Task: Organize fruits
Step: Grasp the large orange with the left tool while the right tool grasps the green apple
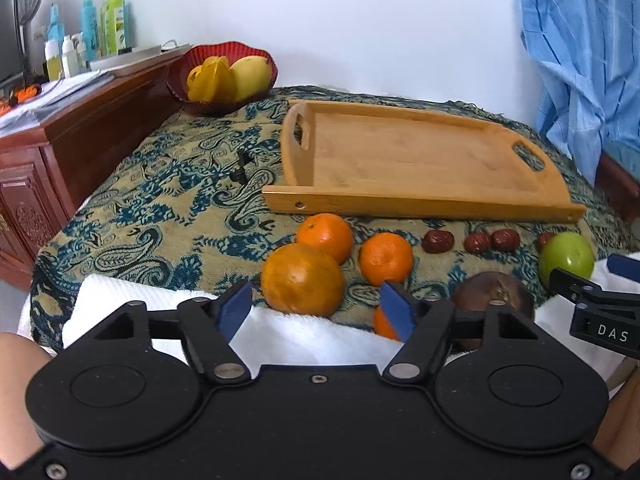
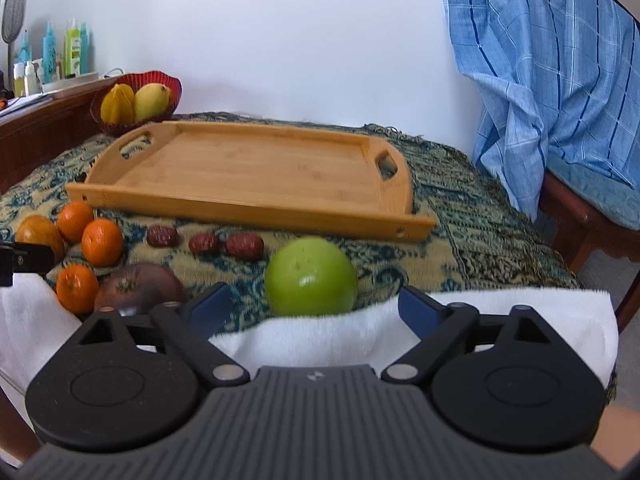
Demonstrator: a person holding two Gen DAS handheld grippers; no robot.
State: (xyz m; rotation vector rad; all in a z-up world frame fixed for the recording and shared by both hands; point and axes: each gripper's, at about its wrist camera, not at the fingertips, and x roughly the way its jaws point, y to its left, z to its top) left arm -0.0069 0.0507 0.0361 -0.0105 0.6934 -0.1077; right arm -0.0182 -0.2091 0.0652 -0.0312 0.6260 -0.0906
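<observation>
Nearest, left tool [image 1: 316,304] half spread, blue pads pinching nothing, poised above a white towel [image 1: 132,300]. Right tool [image 2: 310,306] spread wider, also gripping nothing, a smooth round green apple [image 2: 311,276] just beyond its tips. Beside the towel's edge, a dull brown rounded fruit [image 2: 140,284] and a small orange [image 2: 77,283]. Just past the left tool, a large dimpled orange [image 1: 302,280] touching a smaller one [image 1: 325,237], a third [image 1: 386,258] close by. Further right, wrinkled red dates [image 2: 162,236] strung in a row across the paisley cloth [image 1: 160,208] covering the desk, long axes lying along that row. Behind, a bamboo tray [image 2: 256,172], flat and bare, long axis running parallel to the fruit row, cut-out handles at both ends. Farthest, a red scalloped bowl [image 1: 180,76] holding ribbed starfruit [image 1: 212,78] and a mango [image 1: 252,74].
</observation>
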